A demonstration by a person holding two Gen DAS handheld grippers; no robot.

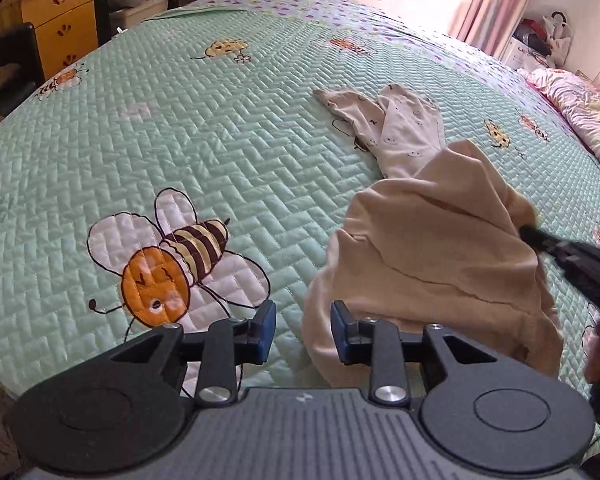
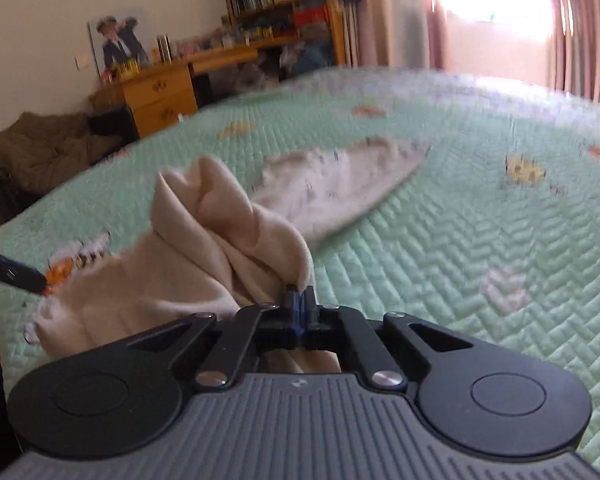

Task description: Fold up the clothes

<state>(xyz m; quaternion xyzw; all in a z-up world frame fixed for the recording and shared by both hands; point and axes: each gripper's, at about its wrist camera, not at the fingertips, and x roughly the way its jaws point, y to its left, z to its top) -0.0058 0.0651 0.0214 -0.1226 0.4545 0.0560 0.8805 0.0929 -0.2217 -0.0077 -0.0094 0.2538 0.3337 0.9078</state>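
Where the beige garment (image 1: pixel 440 248) lies bunched on the bed (image 1: pixel 228 152), one bunch of its cloth is lifted off the quilt, pinched in the right claw (image 2: pixel 299 294), whose jaws are clamped together on the fabric. From the left wrist view that claw (image 1: pixel 530 234) comes in from the right edge, biting the garment's upper right side. The left claw (image 1: pixel 303 322) hangs just above the garment's near left edge with its jaws partly apart; nothing is gripped between them, and the right pad (image 1: pixel 342 330) stands over the cloth. Beyond the beige piece, touching its far end, a white printed garment (image 1: pixel 396 128) lies flat on the quilt. A bee (image 1: pixel 168 264) is stitched into the green quilt to the left. A wooden desk (image 2: pixel 160 96) stands past the bed.
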